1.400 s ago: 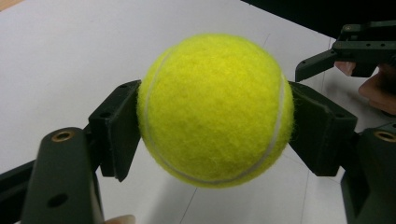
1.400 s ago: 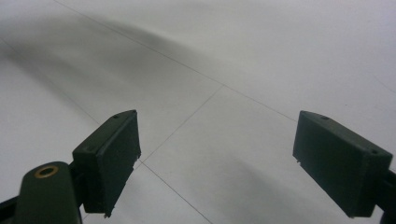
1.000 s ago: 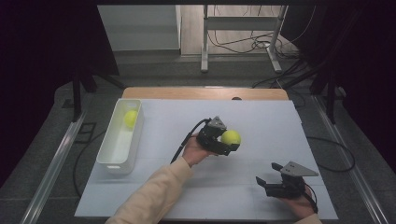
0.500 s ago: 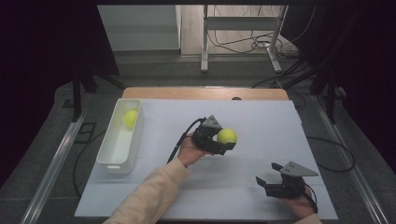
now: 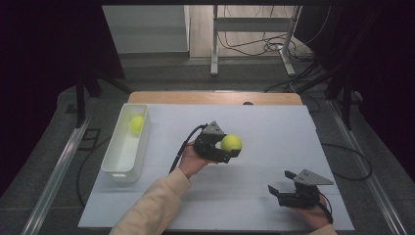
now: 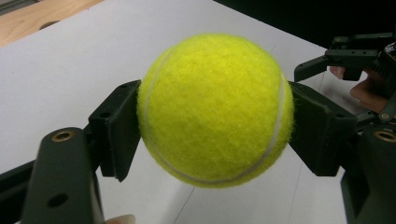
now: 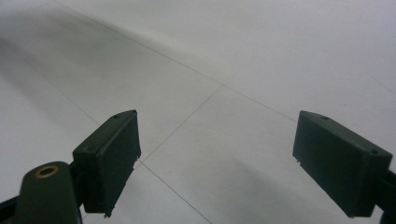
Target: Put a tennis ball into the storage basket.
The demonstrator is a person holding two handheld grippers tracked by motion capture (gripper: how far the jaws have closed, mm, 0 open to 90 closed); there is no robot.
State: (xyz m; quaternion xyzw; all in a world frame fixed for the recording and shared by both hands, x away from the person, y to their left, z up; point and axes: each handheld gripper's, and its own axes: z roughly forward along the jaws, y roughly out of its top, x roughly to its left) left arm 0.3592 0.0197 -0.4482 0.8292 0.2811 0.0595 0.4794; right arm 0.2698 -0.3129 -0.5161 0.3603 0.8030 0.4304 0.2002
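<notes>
A yellow tennis ball (image 5: 231, 143) hangs above the middle of the white table, clamped between the jaws of my left gripper (image 5: 230, 146). In the left gripper view the ball (image 6: 215, 109) is large and centred, with both black pads (image 6: 119, 128) pressing its sides. A second tennis ball (image 5: 137, 124) lies in the far end of the white bin (image 5: 121, 165) at the table's left. Near the front right edge my right gripper (image 5: 278, 186) rests low and open; its jaws stand wide apart over bare table (image 7: 219, 93), with nothing between its fingers (image 7: 112, 158).
The white table sheet (image 5: 274, 127) spans the wooden tabletop (image 5: 215, 97). A person's sleeve (image 5: 149, 208) reaches in from the bottom. Metal rails, cables and a frame stand on the dark floor beyond the table.
My left gripper has drifted slightly left with the ball still clamped. The right gripper has stayed in place.
</notes>
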